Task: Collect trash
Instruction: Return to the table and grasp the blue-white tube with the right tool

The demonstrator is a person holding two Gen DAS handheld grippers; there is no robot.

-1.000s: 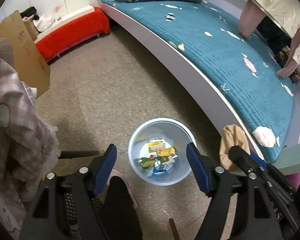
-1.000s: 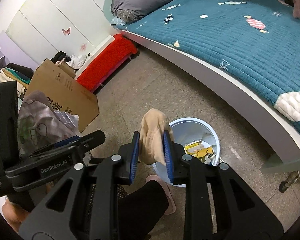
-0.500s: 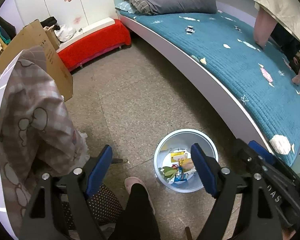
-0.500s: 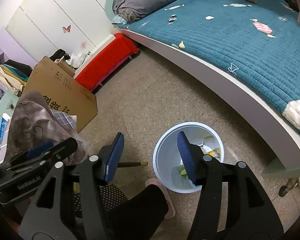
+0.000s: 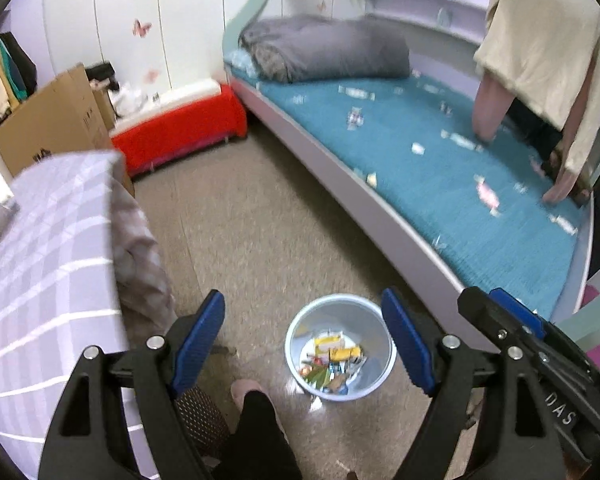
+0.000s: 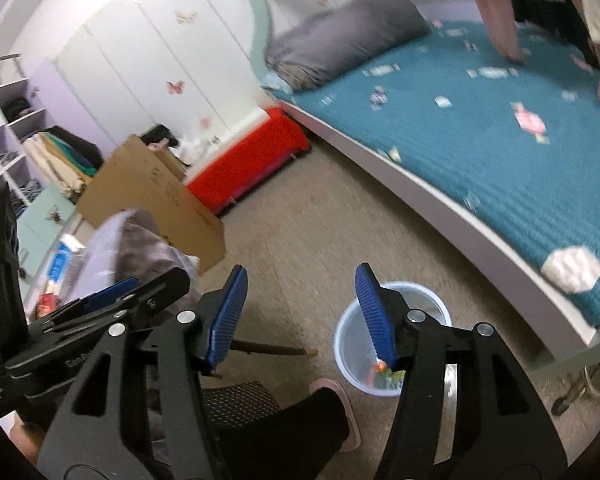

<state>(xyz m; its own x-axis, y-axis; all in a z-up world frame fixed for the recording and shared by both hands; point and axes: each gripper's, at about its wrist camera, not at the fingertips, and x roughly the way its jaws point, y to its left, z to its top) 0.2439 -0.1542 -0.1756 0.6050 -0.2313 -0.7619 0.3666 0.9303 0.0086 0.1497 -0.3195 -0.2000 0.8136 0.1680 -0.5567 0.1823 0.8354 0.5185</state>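
2 grippers above the trash bin.
Left gripper (image 5: 304, 344) and right gripper (image 6: 300, 312) both gape empty; right jaws have just been opening; bin (image 5: 374, 386) sits lower centre.

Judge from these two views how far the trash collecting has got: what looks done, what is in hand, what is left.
Done: the bin on the floor already holds wrappers and scraps. In hand: nothing; the left gripper is open and empty, and the right gripper has just been opening, with nothing between its pads. Left: small paper scraps appear to lie scattered on the teal bed cover.
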